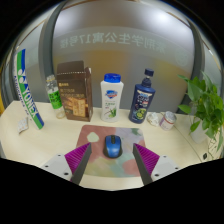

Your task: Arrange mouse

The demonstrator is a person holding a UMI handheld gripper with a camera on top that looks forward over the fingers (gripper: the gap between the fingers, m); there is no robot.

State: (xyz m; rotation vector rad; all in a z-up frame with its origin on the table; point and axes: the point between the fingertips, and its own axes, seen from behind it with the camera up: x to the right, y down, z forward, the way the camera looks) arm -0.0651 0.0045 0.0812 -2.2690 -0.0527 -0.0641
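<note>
Claw (112,160) open wide — blue mouse (111,146) sits between its pads (gaps either side), untouched.

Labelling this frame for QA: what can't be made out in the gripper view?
- Labels on the white bottle, dark bottle and brown box: too small to read.
- Wall lettering: blurred.
- Plant: cut off at the side; its pot is unseen.
- Mouse: it sits between the open gripper fingers, but any contact with the pads is not visible.
</note>
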